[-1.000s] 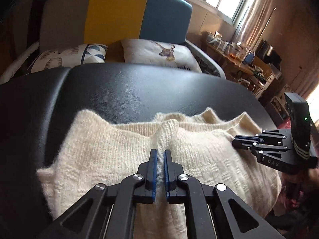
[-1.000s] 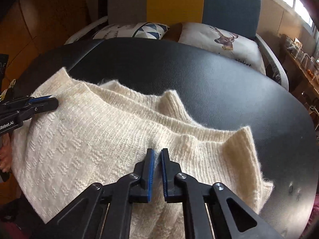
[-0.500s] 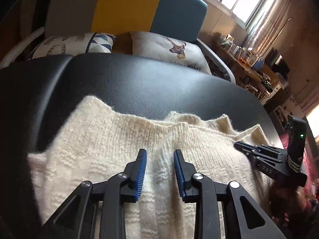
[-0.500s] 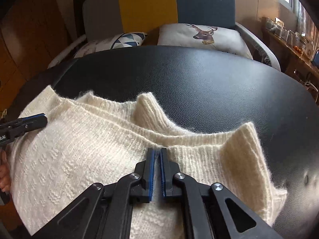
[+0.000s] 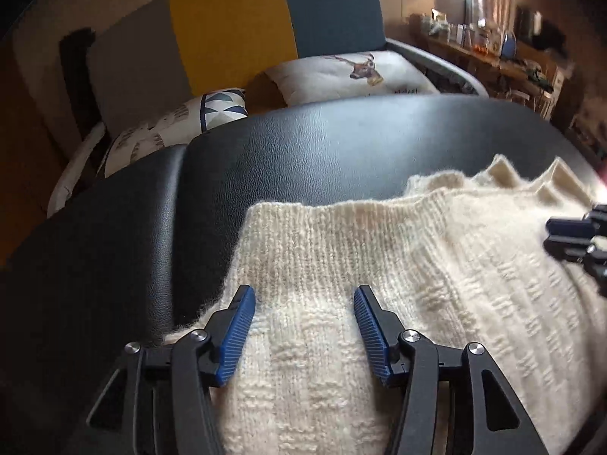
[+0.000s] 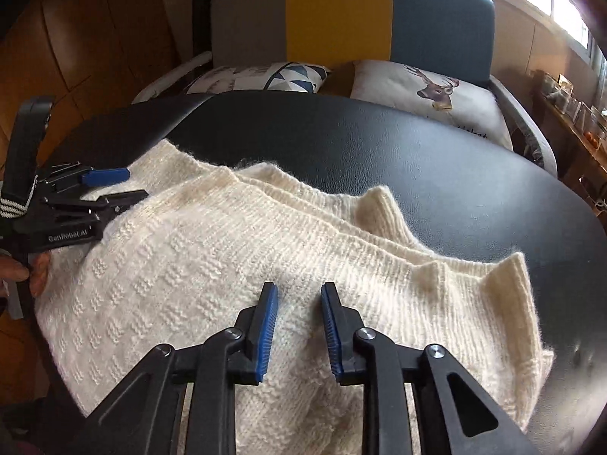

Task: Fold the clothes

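Your left gripper point(image 5: 303, 299) spread wide and holding nothing, over the near left end of the cream sweater point(image 5: 379, 273), your right gripper point(image 6: 299, 295) partly open, also empty, sweater folded on the black table point(image 6: 436, 167), long axis left to right, ribbed edge facing the sofa point(image 6: 341, 11).

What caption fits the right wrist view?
Both open tools, right and left, over a cream sweater on a black table.
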Tool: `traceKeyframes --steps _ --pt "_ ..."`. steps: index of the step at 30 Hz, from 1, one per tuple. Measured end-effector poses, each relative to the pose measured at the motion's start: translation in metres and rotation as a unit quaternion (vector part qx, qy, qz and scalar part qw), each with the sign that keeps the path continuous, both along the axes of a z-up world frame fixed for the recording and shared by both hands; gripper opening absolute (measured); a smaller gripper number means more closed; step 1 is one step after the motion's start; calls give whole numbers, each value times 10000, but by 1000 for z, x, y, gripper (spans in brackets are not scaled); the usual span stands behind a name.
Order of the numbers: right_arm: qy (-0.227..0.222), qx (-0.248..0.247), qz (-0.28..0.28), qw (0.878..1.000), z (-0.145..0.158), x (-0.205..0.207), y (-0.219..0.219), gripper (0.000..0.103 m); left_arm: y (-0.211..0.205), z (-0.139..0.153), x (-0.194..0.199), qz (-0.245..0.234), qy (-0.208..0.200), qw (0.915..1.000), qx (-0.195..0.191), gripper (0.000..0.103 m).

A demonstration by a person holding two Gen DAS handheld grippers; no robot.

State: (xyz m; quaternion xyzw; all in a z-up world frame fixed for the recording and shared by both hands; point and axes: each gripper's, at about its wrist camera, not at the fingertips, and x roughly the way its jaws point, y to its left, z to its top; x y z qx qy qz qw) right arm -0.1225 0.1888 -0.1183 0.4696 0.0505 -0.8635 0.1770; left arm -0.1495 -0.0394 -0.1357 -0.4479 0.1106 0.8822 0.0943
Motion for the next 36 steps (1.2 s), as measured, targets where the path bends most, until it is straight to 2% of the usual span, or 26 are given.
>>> traceKeyframes --steps 1,3,4,5,7,11,13,16,19,22,25,30,31,34,35,36 --pt "-19 -46 -173 9998 -5 -3 8 25 -1 -3 0 114 34 9999 -79 55" --pt "-55 -144 -532 9985 -14 -9 25 26 -20 -5 -5 605 -83 9973 402 52" --pt "-112 -430 -676 9967 -17 -11 36 26 -29 -6 -8 847 -139 9942 647 50" --pt "-172 -728 -817 9938 -20 -13 46 26 -39 -5 -7 1040 -162 9896 982 48" --pt "-138 -765 -839 9934 -20 -11 48 26 -53 -3 -7 1371 -239 9804 1392 45" --pt "-244 -925 -778 9924 -3 -6 51 28 -65 14 8 1390 -274 9640 2249 49" --pt "-249 -1468 -711 9863 13 10 67 29 -71 22 24 1380 -249 9565 2557 57" --pt "-227 -2405 -826 9669 34 52 116 30 -72 32 48 1219 -287 9459 2993 60" --pt "-440 -3157 -968 9429 40 101 172 38 -50 38 70 753 -370 9506 2990 60" --pt "-784 -3389 -1043 9317 26 147 210 43 -11 43 85 96 -582 9518 3008 60" --pt "-1067 -3494 -1105 9243 5 175 233 43 48 52 95 -761 -718 9545 2793 60" --pt "-946 -4016 -886 9066 -12 172 244 45 147 61 106 -2040 -887 9497 2203 60" --pt "-932 -4145 -816 9016 -15 166 245 45 161 61 105 -2137 -924 9495 2105 60" --pt "-1014 -4433 -628 8884 -26 145 248 45 188 63 104 -2432 -1065 9390 2185 60" --pt "-1064 -4511 -570 8843 -30 138 249 46 194 62 103 -2455 -1094 9391 2142 60" --pt "-1159 -4700 -458 8738 -36 131 250 47 200 61 102 -2478 -1124 9391 2101 60"
